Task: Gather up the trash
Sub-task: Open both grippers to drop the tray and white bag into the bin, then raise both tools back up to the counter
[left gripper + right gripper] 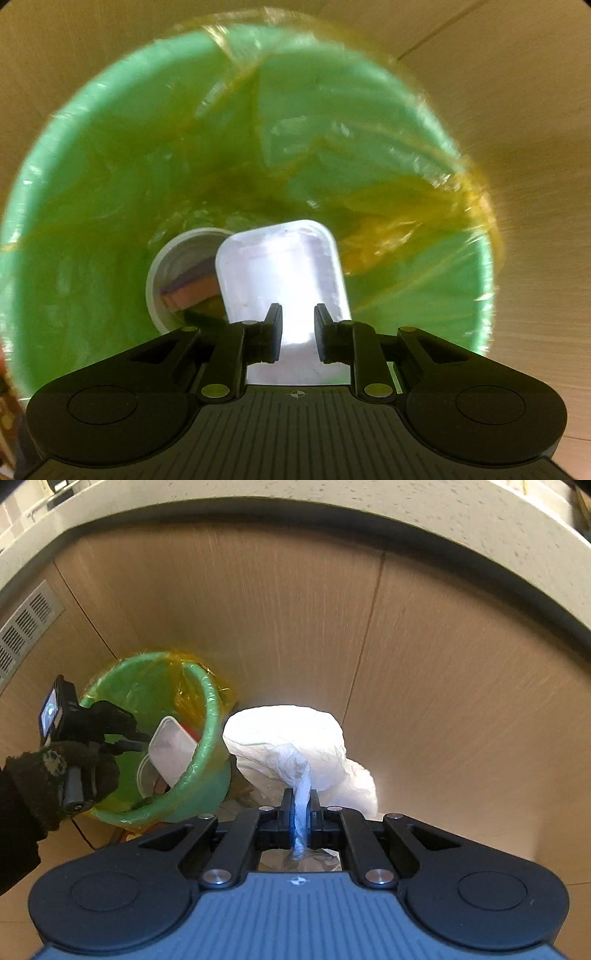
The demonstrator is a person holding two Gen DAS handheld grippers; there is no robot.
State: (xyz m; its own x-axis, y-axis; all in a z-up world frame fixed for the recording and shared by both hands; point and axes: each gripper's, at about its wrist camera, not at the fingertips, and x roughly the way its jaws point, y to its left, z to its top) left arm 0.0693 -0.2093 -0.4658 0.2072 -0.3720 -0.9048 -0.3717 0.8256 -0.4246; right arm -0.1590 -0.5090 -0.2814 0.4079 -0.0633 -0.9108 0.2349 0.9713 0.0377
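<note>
One white plastic tray (pixel 280 273) is seen inside the green bin (pixel 92 221), leaning on its rim above a clear round tub (pixel 177 280); a yellow liner bag (pixel 424 221) is draped over the bin. The left gripper (pixel 297 332) is pointed steeply down into the bin by a black-gloved hand (pixel 74 771), its fingers narrowly parted and clear of the tray. The right gripper (pixel 301 812) is clamped on the twisted neck of a white bag (pixel 291 738), resting beside the bin on the wooden floor (pixel 461 701).

White rectangular plastic lid (pixel 280 273) tilted inside green bin (pixel 92 206), yellow-lined; clear round cup (pixel 177 277) at its 9 o'clock.
</note>
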